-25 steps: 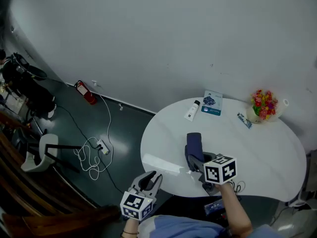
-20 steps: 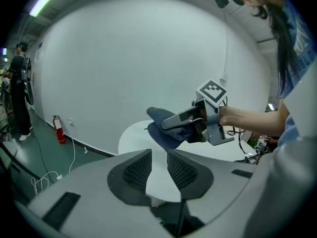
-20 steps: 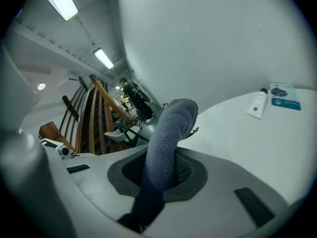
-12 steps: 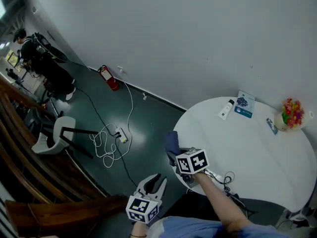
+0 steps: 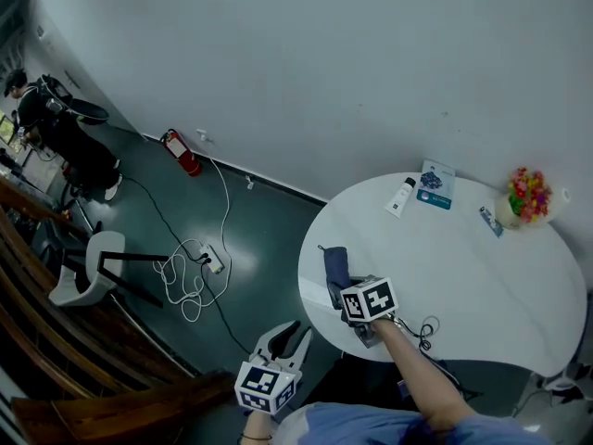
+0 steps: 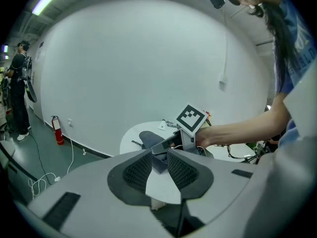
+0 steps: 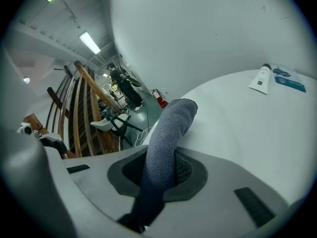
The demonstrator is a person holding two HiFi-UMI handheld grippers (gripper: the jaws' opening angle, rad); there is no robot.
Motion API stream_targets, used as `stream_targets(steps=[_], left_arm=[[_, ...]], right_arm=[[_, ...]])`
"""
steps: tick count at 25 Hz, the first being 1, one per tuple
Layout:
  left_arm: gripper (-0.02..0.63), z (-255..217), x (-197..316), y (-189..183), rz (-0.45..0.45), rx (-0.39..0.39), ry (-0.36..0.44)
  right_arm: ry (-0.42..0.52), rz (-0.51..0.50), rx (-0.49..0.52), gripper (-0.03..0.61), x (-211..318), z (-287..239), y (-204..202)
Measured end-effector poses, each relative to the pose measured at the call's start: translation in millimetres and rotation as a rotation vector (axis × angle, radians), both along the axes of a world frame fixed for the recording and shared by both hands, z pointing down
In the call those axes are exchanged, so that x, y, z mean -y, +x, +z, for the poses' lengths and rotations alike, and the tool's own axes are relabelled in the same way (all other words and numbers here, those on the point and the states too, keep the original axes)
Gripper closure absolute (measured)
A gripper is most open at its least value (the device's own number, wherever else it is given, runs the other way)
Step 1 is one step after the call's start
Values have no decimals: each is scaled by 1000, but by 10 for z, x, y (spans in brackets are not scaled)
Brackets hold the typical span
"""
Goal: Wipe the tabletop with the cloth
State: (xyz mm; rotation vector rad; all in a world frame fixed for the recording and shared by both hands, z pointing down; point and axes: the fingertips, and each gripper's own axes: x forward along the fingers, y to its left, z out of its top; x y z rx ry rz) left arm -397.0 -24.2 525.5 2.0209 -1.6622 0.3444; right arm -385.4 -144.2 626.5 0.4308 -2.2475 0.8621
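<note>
1. Round and white, the bench [image 5: 482,276] stands against a pale wall. A white tube [image 5: 401,196], a blue-and-white packet [image 5: 435,185] and a small pot of bright flowers [image 5: 524,197] sit along its far side.
2. Your right gripper [image 5: 343,287] pinches the dark blue-grey knitted cloth [image 5: 335,265]. The cloth's free end lies on the bench just inside the left rim.
3. Compared with a second back, the cloth is no longer near the bench's middle. Half a second back it is right at the left rim, and now it sits a little inside it.
4. That reads as one stroke carried out to the left edge and turning back. The broad right side and the far strip by the tube, packet and flowers probably remain unwiped.
5. Your left gripper [image 5: 285,337] hangs off the bench's near edge over the dark floor, jaws spread with nothing between them, taking no part.
</note>
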Motion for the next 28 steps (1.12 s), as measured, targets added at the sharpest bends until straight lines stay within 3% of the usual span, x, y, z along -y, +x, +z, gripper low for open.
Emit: stream_targets(steps=[5,9,18,28], left_arm=[[522,-100,380,325,82,0,30],[522,-193,745,854,191,23,63],[522,-326,1402,2567,388,-15,96],[522,-418,1666,4543,624,-72,115]], right_arm=[[9,98,-40,512,240,56,747],[13,177,-59,512,466,78,1472],[19,358,-106,512,946,64,3453],[36,599,-177,512,1246,105,5822]])
